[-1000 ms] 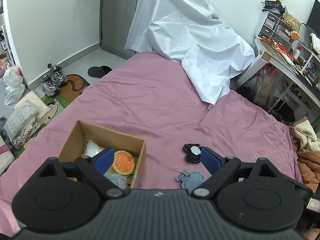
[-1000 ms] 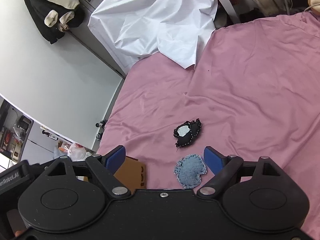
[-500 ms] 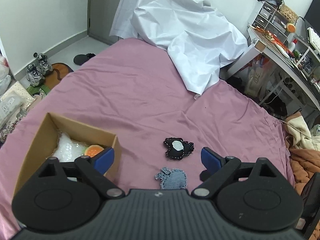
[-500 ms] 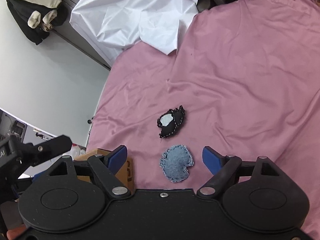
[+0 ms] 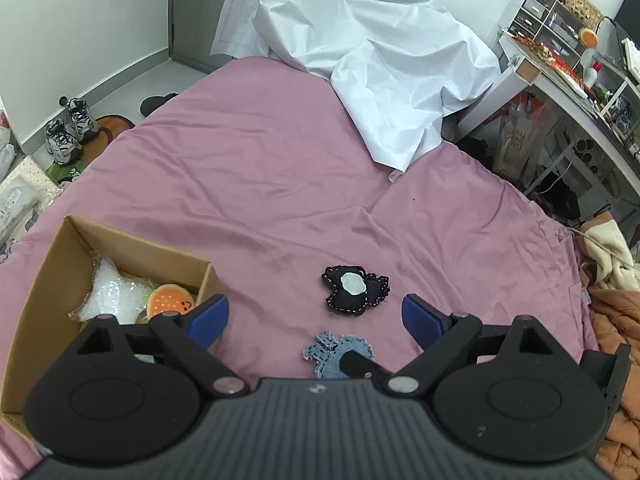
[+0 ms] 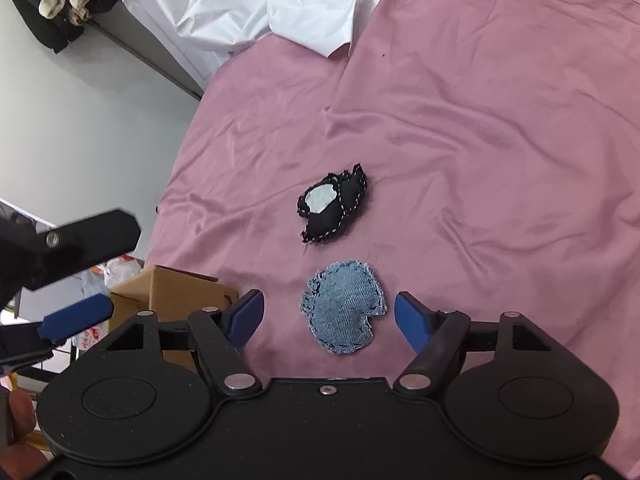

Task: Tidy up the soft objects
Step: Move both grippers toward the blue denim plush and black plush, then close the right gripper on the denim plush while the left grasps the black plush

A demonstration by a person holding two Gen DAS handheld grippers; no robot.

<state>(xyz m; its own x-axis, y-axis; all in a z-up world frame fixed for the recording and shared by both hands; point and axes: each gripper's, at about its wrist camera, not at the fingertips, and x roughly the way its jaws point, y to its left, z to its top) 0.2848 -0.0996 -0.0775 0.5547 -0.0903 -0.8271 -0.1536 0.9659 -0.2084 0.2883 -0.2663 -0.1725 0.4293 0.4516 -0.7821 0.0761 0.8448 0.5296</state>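
Observation:
A blue denim soft piece [image 6: 344,316] lies on the pink bed sheet [image 6: 480,140], between the open fingers of my right gripper [image 6: 330,314]. A black soft piece with a white patch [image 6: 330,206] lies just beyond it. In the left wrist view the denim piece [image 5: 334,356] and the black piece [image 5: 352,290] lie ahead of my open, empty left gripper [image 5: 316,318]. A cardboard box [image 5: 48,272] at the left holds an orange soft toy [image 5: 170,300] and a white plastic wrap [image 5: 112,292]. The left gripper's finger [image 6: 76,322] shows in the right wrist view.
A crumpled white sheet [image 5: 372,60] covers the far end of the bed. A cluttered desk [image 5: 580,80] stands at the right. Orange bedding [image 5: 616,340] lies at the right edge. Shoes [image 5: 68,128] and a mat are on the floor at the left.
Both grippers have moved forward and lower toward the two soft pieces. The denim piece now sits between the right gripper's fingers. The left gripper has shifted right, away from the box.

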